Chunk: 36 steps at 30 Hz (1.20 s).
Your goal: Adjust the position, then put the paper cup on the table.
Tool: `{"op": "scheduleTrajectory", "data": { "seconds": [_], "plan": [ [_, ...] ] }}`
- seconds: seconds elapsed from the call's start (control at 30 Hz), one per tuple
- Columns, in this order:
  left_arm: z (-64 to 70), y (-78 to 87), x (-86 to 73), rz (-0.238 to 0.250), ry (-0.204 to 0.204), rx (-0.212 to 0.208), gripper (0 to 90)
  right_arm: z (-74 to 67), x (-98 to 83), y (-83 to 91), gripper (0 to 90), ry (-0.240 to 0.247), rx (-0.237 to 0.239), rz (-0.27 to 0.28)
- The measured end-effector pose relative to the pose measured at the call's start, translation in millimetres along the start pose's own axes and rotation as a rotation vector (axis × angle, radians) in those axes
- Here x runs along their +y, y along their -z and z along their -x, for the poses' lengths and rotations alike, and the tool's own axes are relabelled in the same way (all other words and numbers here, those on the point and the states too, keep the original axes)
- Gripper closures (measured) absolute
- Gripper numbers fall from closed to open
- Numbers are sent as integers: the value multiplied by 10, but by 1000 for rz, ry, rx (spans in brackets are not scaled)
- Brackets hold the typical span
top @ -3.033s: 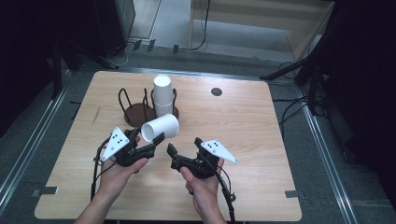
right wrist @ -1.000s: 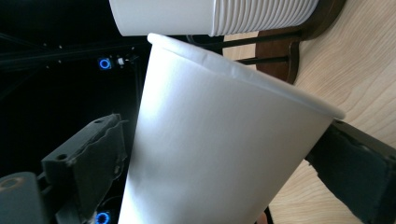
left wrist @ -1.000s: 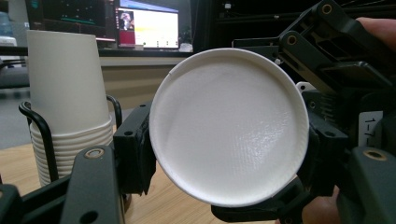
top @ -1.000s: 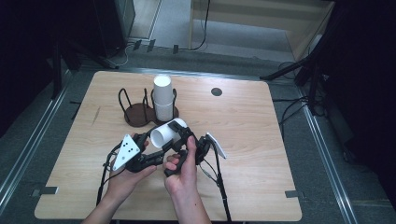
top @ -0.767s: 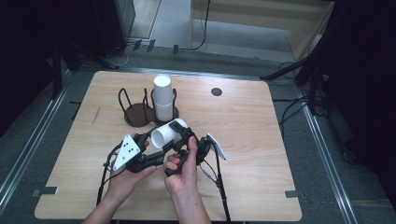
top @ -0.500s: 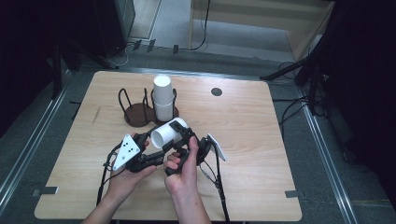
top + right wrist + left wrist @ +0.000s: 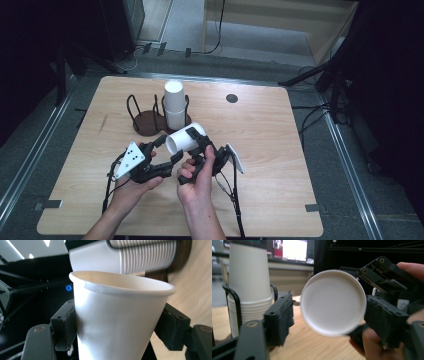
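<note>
Right hand-held gripper (image 7: 200,150) has just closed on paper cup (image 7: 185,140), lying level, base toward left hand-held gripper (image 7: 167,150), whose jaws have just spread off it.

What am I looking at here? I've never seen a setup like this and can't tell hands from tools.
A person sits at a wooden table, holding a hand-held two-jaw tool in each hand. The high view looks down from above. The other two pictures come from small cameras riding on each tool, looking along its black jaws.

The right gripper is clamped on a white paper cup; its jaws have just been closing on the cup's sides. The left gripper has just been opening, with the cup's base facing its camera, no longer pressed by its jaws.

Behind stands a stack of cups in a dark wire holder.
</note>
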<state>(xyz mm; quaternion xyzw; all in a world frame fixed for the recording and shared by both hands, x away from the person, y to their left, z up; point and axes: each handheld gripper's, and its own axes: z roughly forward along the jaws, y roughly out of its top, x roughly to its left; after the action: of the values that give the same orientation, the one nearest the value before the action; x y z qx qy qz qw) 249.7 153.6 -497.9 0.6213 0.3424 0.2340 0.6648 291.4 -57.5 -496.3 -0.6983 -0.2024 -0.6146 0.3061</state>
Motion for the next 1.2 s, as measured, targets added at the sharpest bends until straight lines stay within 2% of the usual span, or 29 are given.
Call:
{"op": "scheduleTrajectory", "data": {
  "seconds": [0.07, 0.2, 0.27, 0.4, 0.47, 0.6, 0.67, 0.73, 0.77, 0.8, 0.83, 0.87, 0.9, 0.93, 0.97, 1.0, 1.2],
  "plan": [
    [-10, 10, 9, -16, 26, 0, 167, -23, 60, 20, 270, 21, -1, 28],
    [-29, 23, 22, -58, 72, 24, 112, -86, 152, 79, 274, 85, -5, 79],
    [-41, 31, 25, -67, 96, 26, 101, -109, 186, 109, 274, 143, -16, 112],
    [-75, 69, 32, -99, 102, 54, 84, -150, 234, 157, 276, 249, -31, 155],
    [-110, 99, 42, -113, 110, 65, 75, -173, 238, 171, 276, 314, -50, 176],
    [-187, 166, 87, -124, 155, 85, 74, -221, 251, 186, 276, 457, -87, 216],
    [-234, 201, 104, -131, 166, 89, 74, -242, 265, 201, 276, 509, -100, 226],
    [-258, 214, 110, -132, 172, 95, 74, -256, 274, 208, 275, 524, -106, 231],
    [-306, 240, 120, -141, 187, 97, 58, -289, 309, 221, 275, 556, -120, 234],
    [-306, 240, 120, -141, 187, 97, 16, -304, 328, 225, 275, 584, -131, 242],
    [-330, 250, 127, -147, 196, 97, 16, -304, 328, 225, 275, 584, -131, 242],
    [-354, 261, 131, -151, 198, 100, 10, -324, 342, 228, 274, 610, -135, 251],
    [-388, 279, 140, -152, 200, 112, 10, -362, 362, 237, 274, 668, -149, 270],
    [-404, 290, 144, -159, 196, 117, 10, -381, 366, 244, 274, 695, -157, 275],
    [-404, 290, 144, -159, 196, 117, 10, -381, 366, 244, 274, 695, -157, 275],
    [-430, 307, 144, -167, 196, 123, 10, -409, 375, 249, 274, 759, -170, 293],
    [-443, 372, 101, -201, 173, 153, 10, -464, 384, 231, 275, 935, -204, 315]
  ]
}}
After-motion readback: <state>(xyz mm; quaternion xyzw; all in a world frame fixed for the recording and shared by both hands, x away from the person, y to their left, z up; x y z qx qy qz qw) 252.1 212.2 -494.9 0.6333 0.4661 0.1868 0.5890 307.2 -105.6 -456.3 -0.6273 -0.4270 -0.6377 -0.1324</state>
